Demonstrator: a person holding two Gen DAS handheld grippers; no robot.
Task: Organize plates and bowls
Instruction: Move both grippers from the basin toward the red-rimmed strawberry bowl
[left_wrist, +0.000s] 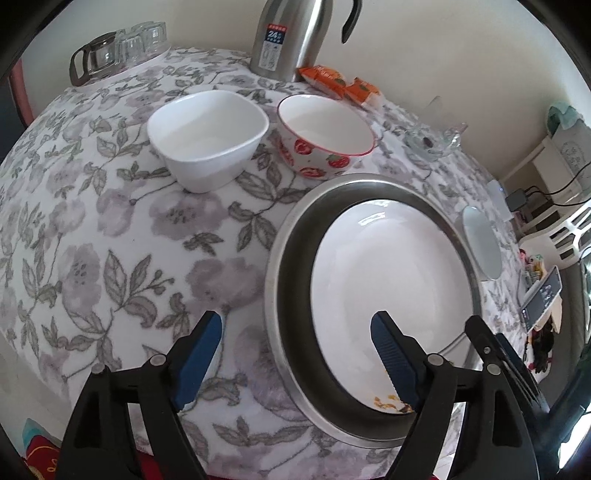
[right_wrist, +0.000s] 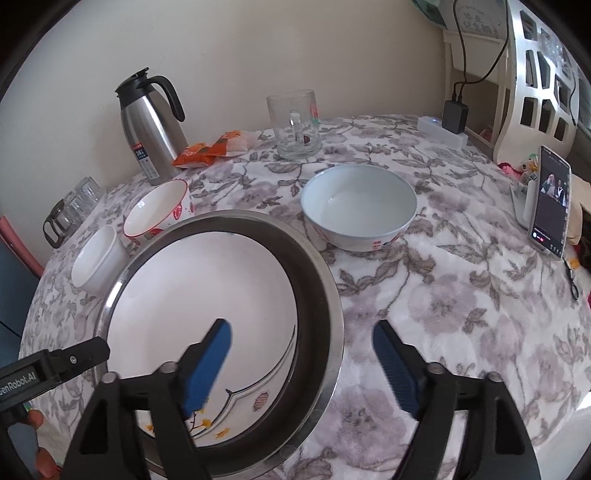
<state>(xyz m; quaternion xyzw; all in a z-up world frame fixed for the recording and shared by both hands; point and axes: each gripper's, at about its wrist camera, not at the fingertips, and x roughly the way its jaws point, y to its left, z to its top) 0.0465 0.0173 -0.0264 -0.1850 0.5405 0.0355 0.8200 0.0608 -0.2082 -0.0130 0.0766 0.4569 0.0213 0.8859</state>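
Note:
A white plate (left_wrist: 388, 266) (right_wrist: 207, 280) with a painted flower edge lies inside a wide steel dish (left_wrist: 291, 236) (right_wrist: 325, 295) on the floral tablecloth. My left gripper (left_wrist: 297, 321) is open and straddles the dish's left rim, one finger over the cloth and the other over the plate. My right gripper (right_wrist: 302, 326) is open and straddles the right rim the same way. Nothing is gripped. Beyond stand a square white bowl (left_wrist: 208, 136) (right_wrist: 98, 260), a strawberry-patterned bowl (left_wrist: 325, 133) (right_wrist: 159, 210) and a large pale bowl (right_wrist: 358, 206) (left_wrist: 482, 240).
A steel thermos jug (right_wrist: 151, 125), orange snack packets (right_wrist: 210, 149) and a glass mug (right_wrist: 295, 125) stand at the back. A glass carafe with tumblers (left_wrist: 110, 51) is far left. A phone on a stand (right_wrist: 550, 203) and a power strip (right_wrist: 450, 125) sit at the right.

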